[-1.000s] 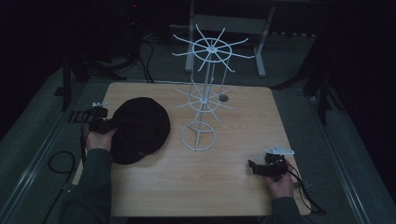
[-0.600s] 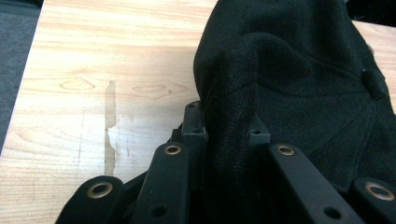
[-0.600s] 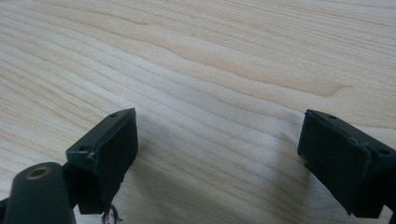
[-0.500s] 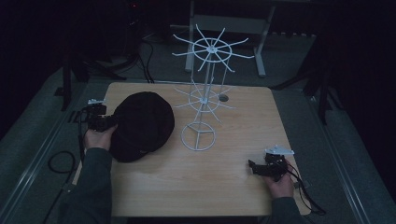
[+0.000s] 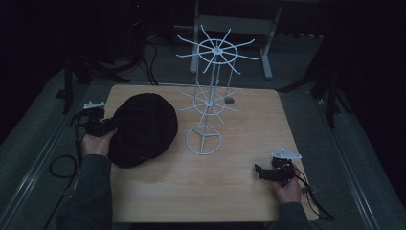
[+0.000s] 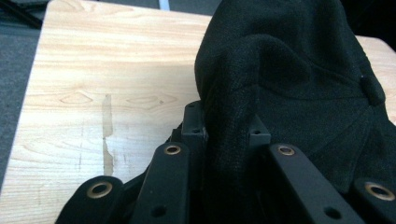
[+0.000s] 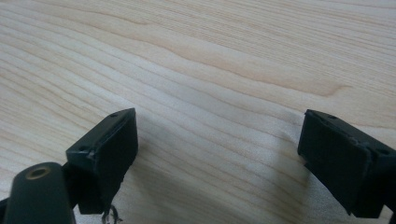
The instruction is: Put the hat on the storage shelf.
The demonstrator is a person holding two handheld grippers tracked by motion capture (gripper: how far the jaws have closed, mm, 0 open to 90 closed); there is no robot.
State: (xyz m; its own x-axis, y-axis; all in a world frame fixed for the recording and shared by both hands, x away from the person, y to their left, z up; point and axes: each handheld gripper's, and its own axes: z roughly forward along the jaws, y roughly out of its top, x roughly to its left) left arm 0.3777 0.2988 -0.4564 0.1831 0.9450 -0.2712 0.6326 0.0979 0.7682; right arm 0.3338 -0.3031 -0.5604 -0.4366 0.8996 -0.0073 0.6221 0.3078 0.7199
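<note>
A black cap [image 5: 142, 128] lies over the left part of the wooden table [image 5: 230, 191], lifted at its left edge. My left gripper [image 5: 103, 127] holds that edge from the left, its jaws shut on the fabric. In the left gripper view the cap [image 6: 299, 79] bunches between the two black fingertips [image 6: 194, 122], and the left gripper [image 6: 226, 128] pinches it tight. A white wire rack [image 5: 210, 96] with two tiers of spokes stands in the middle on a ring base. My right gripper [image 5: 261, 172] rests near the front right corner, open; its jaws [image 7: 219, 154] stand wide apart over bare wood.
A small dark round spot [image 5: 229, 100] sits on the table behind the rack. Cables [image 5: 62, 165] lie on the dark floor to the left, and a white frame [image 5: 230, 24] stands beyond the table's far edge. Bare wood stretches between the rack and the right gripper.
My left gripper has risen a little with the cap's edge in it, and the cap has shifted slightly toward the rack. The right gripper has stayed put.
</note>
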